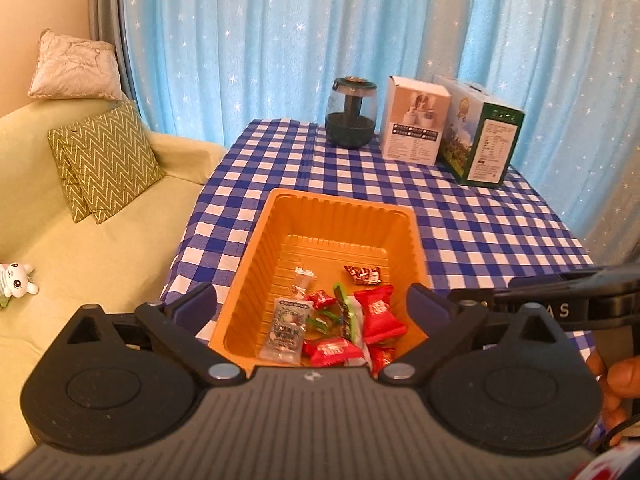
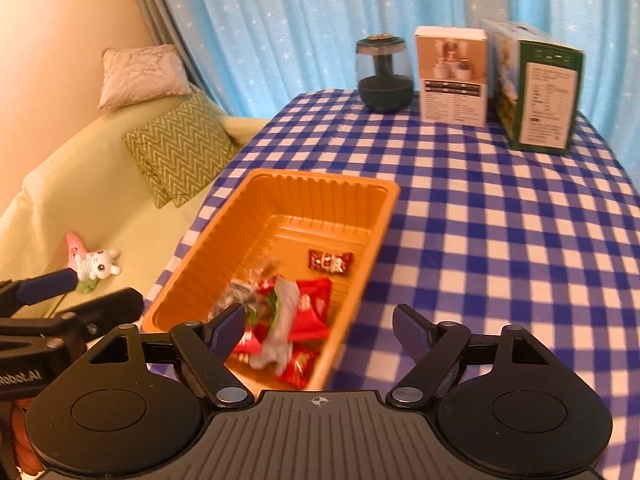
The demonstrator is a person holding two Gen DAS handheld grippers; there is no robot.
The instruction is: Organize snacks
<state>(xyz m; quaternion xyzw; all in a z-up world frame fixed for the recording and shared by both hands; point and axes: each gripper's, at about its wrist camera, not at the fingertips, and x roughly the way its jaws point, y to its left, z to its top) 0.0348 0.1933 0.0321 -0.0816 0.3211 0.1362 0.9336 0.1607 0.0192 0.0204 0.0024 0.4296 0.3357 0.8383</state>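
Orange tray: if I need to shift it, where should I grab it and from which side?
Probably the near right rim of the orange tray, coming down from above. It is open-topped with a thin flared lip, and that edge has bare tablecloth beside it. The snacks sit heaped at the near end, so keep one finger just inside the wall.

Both views are bright and warm-toned, lit mainly by daylight glowing through the blue curtain (image 1: 280, 40) across the upper part of each frame. Shadows are soft and faint. Fisheye distortion bends the table edges and darkens the corners into a black vignette. The left wrist view is fairly sharp in the centre, softening toward the edges. The right wrist view is softer overall: the snack wrappers (image 2: 288, 320) low in the centre of the frame smear with motion blur, and the checked tablecloth (image 2: 500, 220) looks slightly hazy.
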